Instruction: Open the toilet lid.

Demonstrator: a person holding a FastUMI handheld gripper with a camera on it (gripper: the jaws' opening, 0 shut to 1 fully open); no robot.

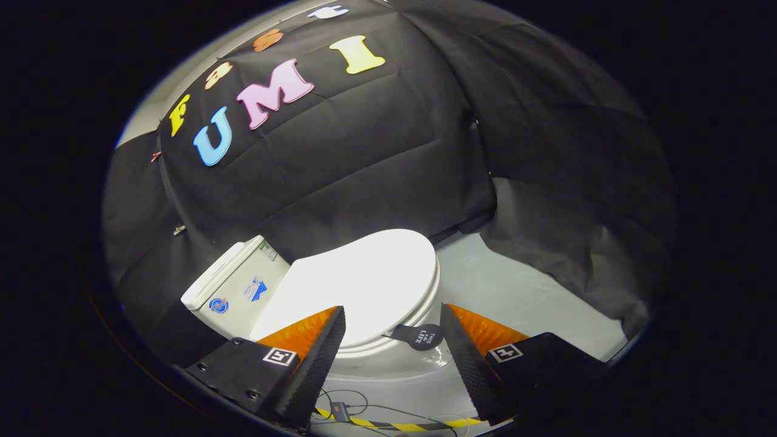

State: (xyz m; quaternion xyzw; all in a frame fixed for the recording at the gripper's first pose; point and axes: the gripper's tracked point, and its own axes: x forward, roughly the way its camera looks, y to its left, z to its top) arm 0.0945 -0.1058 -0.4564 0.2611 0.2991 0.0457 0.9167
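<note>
A white toilet stands on the floor with its lid down flat on the seat. Its tank is at the left, against the black cloth wall. A small dark pull tab sticks out from the lid's near rim. My gripper is open, fingers spread wide, held above the bowl's near side. The tab sits between the fingertips, closer to the right one. Nothing is held between the fingers.
Black cloth walls close in behind and to the right of the toilet. Pale grey floor lies to the right of the bowl. Thin cables and a yellow-black striped tape run along the floor below the fingers.
</note>
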